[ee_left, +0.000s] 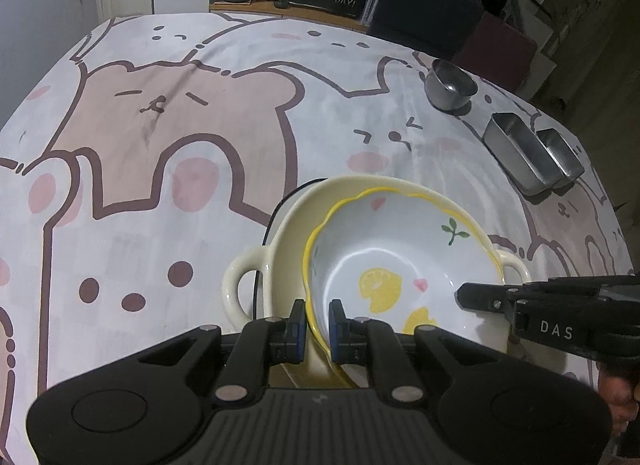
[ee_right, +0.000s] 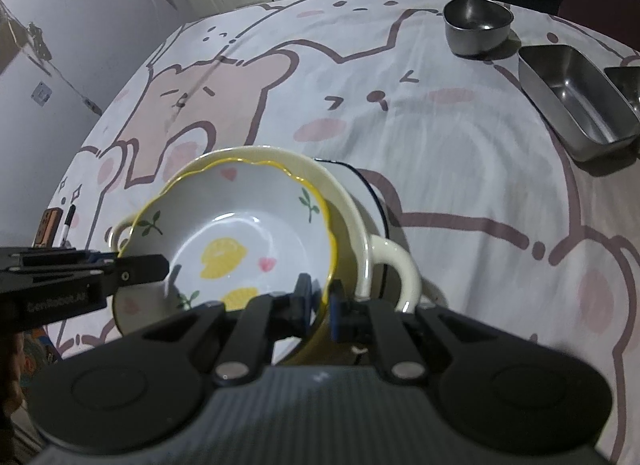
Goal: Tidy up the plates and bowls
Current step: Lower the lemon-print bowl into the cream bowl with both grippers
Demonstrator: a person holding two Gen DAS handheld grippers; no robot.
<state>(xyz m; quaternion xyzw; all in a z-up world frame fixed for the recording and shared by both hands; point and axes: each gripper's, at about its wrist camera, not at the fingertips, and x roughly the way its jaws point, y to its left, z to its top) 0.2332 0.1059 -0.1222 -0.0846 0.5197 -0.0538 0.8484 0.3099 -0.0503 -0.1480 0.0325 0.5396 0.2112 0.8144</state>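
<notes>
A white bowl with a yellow wavy rim and lemon pattern (ee_left: 400,261) (ee_right: 240,241) sits tilted inside a cream two-handled bowl (ee_left: 288,233) (ee_right: 360,217). Under them lies a white plate with a dark rim (ee_right: 360,181). My left gripper (ee_left: 318,325) is shut on the lemon bowl's near rim. My right gripper (ee_right: 320,305) is shut on the opposite rim of the same bowl. Each gripper shows in the other's view: the right one (ee_left: 500,297) at the right, the left one (ee_right: 132,267) at the left.
The table has a bear-pattern cloth (ee_left: 180,125). A round steel bowl (ee_left: 450,83) (ee_right: 478,25) and two rectangular steel trays (ee_left: 520,153) (ee_right: 576,101) stand at the far right. A marker and a small box (ee_right: 56,225) lie at the left edge.
</notes>
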